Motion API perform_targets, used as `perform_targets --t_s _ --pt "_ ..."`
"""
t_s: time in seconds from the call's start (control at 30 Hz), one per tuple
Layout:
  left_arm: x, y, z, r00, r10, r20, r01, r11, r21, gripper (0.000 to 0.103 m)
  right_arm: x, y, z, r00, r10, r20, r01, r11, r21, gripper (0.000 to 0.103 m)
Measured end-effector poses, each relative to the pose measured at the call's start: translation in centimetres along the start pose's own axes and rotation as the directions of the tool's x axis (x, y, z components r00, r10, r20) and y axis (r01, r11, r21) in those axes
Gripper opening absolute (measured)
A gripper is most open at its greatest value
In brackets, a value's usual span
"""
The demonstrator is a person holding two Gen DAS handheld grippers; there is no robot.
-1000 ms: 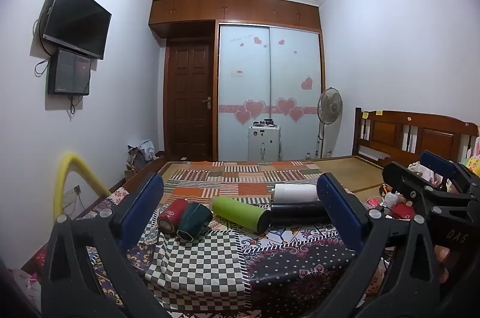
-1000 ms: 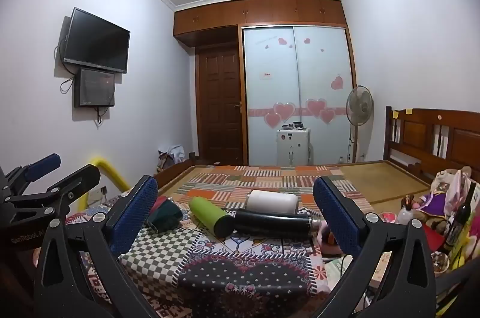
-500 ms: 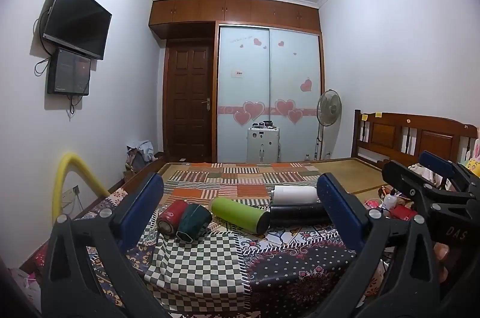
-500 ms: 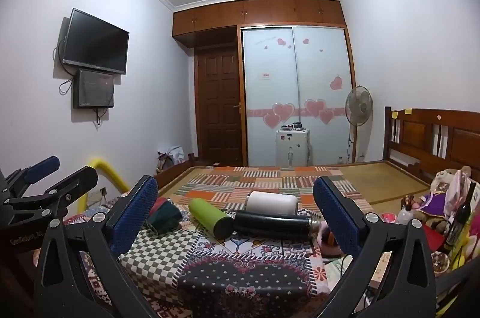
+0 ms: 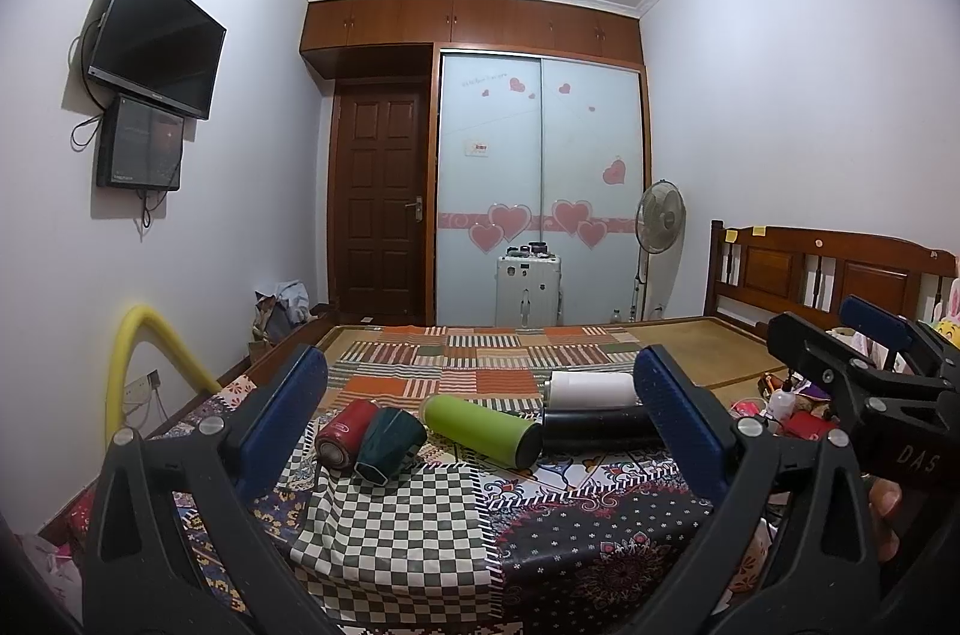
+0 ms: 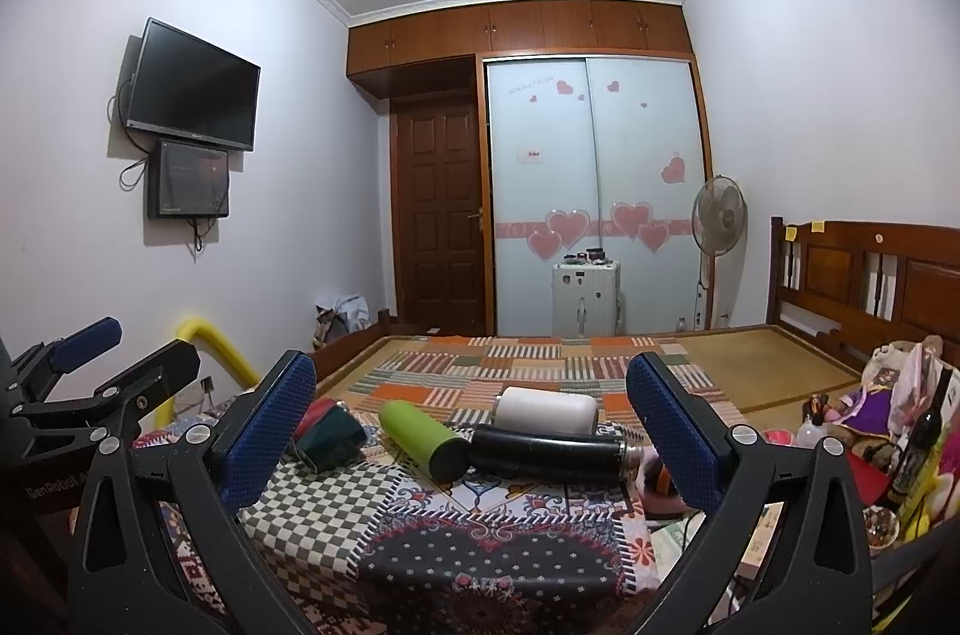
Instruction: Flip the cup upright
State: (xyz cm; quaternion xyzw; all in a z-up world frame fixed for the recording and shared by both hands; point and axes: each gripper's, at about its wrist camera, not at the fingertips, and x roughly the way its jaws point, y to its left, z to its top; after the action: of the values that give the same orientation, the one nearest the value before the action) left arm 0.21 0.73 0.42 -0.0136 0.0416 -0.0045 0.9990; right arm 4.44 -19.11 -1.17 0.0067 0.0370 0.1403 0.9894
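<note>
Several cups lie on their sides on a patchwork cloth: a red cup, a dark green cup, a lime green flask, a black flask and a white cup. They show in the right wrist view too: dark green cup, lime flask, black flask, white cup. My left gripper is open and empty, well short of them. My right gripper is open and empty too, also held back.
The cloth-covered table stands before a bed with a striped quilt. Toys and bottles crowd the right side. A yellow tube arcs at the left. The other gripper shows at each view's edge.
Both views have shifted slightly; the cups have not moved and both grippers stay open.
</note>
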Motion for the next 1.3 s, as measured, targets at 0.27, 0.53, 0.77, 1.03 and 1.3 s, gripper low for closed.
perform_targets --t_s 0.27,0.53,0.77,1.03,1.3 --pt "-0.14 0.08 0.2 1.0 0.002 0.002 -0.002 1.0 -0.001 0.103 0.06 0.18 0.19 1.0 -0.001 0.002 0.001 1.0 -0.002 0.103" --pt "-0.16 0.14 0.39 1.0 0.002 0.003 -0.002 1.0 -0.001 0.103 0.07 0.17 0.19 1.0 0.0 0.001 0.0 1.0 -0.002 0.103" --pt "-0.17 0.19 0.46 1.0 0.002 0.004 -0.002 1.0 -0.001 0.103 0.24 0.31 0.26 1.0 -0.001 0.003 0.001 1.0 -0.003 0.103" --pt "-0.26 0.17 0.57 1.0 0.002 0.005 -0.002 1.0 0.001 0.103 0.17 0.33 0.23 1.0 0.001 0.004 -0.001 1.0 -0.001 0.103" --pt "-0.29 0.07 0.69 1.0 0.005 0.006 -0.005 1.0 0.002 0.103 0.05 0.21 0.05 1.0 0.002 0.006 -0.002 1.0 -0.002 0.103"
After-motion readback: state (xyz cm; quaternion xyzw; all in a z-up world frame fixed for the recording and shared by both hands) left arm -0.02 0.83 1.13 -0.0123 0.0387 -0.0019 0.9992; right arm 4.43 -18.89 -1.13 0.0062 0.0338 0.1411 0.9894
